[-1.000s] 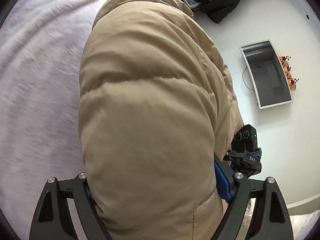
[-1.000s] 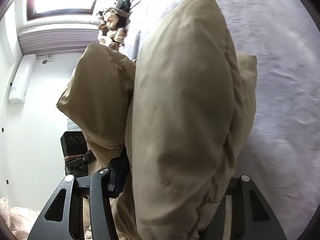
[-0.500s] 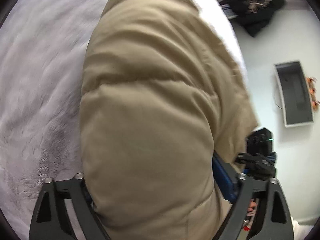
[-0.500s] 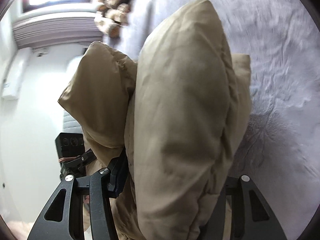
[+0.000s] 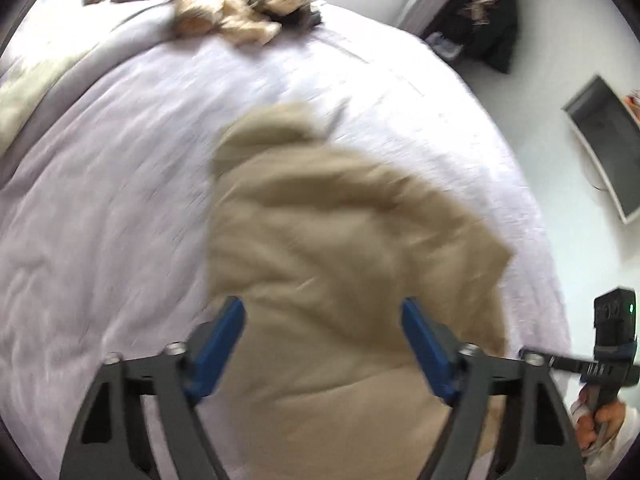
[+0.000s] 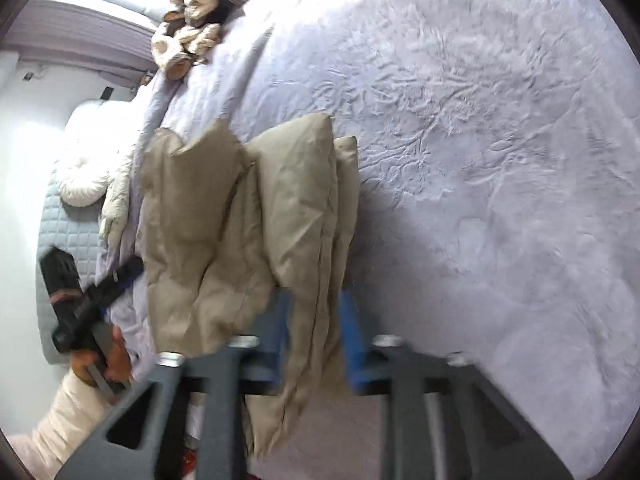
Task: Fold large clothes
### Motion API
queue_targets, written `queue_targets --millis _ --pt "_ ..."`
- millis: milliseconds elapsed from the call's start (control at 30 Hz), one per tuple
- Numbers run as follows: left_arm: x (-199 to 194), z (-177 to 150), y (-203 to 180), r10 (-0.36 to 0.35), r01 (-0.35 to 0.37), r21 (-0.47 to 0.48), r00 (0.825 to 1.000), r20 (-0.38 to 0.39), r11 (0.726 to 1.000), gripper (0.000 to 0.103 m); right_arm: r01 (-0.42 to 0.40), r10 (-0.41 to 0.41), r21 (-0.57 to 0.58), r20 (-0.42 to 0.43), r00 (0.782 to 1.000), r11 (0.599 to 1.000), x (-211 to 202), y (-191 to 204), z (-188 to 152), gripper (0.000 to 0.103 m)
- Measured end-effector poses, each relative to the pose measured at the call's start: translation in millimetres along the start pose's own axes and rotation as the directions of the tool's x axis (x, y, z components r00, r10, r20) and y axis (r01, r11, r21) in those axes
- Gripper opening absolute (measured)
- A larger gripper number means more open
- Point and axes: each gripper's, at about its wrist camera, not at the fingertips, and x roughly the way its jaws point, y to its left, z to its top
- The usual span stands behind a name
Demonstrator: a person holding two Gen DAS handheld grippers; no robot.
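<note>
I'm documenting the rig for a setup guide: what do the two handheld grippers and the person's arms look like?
Each gripper, left and right, has black angular cut-out linkage arms with silver pivot bolts and blue finger pads. The handle is a black block, with a green light on the right one. The left arm wears a cream sleeve.

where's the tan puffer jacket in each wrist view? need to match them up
Left wrist: tan puffer jacket fills centre to bottom, between the blue fingers.
Right wrist: jacket left of centre, its edge between the blue fingers.
Shared landmark: plush toy pile at the bed's far end.
</note>
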Motion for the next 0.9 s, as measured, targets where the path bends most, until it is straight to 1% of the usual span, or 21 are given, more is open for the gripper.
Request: queue_targets --millis 33,67,133,167,200,233,300,333,400,433,500,533,633,767,900 --pt "4 9 -11 -0.022 0.022 0.015 1.000 -0.001 1.000 0.062 -0.011 0.011 -0.023 0.011 1.000 1.000 -9 7 -4 0.017" --pt "10 17 -27 -0.056 0.056 0.040 0.998 -0.007 0.998 0.060 -0.022 0.023 -0.059 0.020 1.000 0.998 -16 17 -12 0.016" --pt "26 24 -59 -0.093 0.095 0.084 0.995 -0.024 0.992 0.060 -0.033 0.036 -0.114 0.023 0.999 0.993 -13 49 -12 0.016" --pt "36 27 -65 -0.095 0.099 0.098 0.995 -0.042 0.990 0.060 -0.047 0.050 -0.141 0.016 0.999 0.989 -10 61 -18 0.016" --pt "52 29 -75 -0.069 0.076 0.108 0.995 -0.071 0.991 0.060 -0.053 0.055 -0.160 0.007 0.998 0.986 -5 72 -22 0.015" --pt "72 28 -75 -0.024 0.034 0.113 0.995 -0.094 0.993 0.060 -0.048 0.047 -0.184 -0.008 0.999 0.982 7 82 -25 0.015" --pt "104 25 -82 0.036 -0.020 0.118 0.991 -0.131 0.993 0.060 0.002 -0.011 -0.218 -0.038 0.999 0.976 26 92 -35 0.014" --pt "117 24 -79 0.054 -0.038 0.112 0.988 -0.142 0.993 0.060 0.040 -0.052 -0.222 -0.049 0.997 0.974 36 91 -40 0.014" --pt "137 25 -85 0.080 -0.064 0.100 0.983 -0.164 0.993 0.060 0.131 -0.148 -0.204 -0.067 0.987 0.970 56 73 -48 0.013" --pt "139 22 -89 0.090 -0.073 0.105 0.982 -0.166 0.992 0.060 0.142 -0.158 -0.186 -0.073 0.985 0.972 60 66 -50 0.013" --pt "146 13 -101 0.135 -0.110 0.146 0.977 -0.168 0.983 0.060 0.137 -0.148 -0.115 -0.087 0.985 0.984 68 47 -53 0.012" --pt "149 4 -103 0.169 -0.138 0.181 0.972 -0.164 0.974 0.060 0.133 -0.141 -0.095 -0.086 0.986 0.987 71 41 -54 0.012" --pt "162 -2 -115 0.219 -0.180 0.239 0.964 -0.151 0.954 0.060 0.164 -0.176 -0.149 -0.068 0.982 0.975 80 38 -58 0.009" --pt "164 -11 -121 0.253 -0.209 0.284 0.959 -0.129 0.936 0.060 0.158 -0.169 -0.153 -0.065 0.983 0.976 89 26 -62 0.009" --pt "165 -11 -119 0.258 -0.212 0.288 0.957 -0.133 0.934 0.060 0.164 -0.176 -0.147 -0.070 0.982 0.975 92 23 -61 0.009"
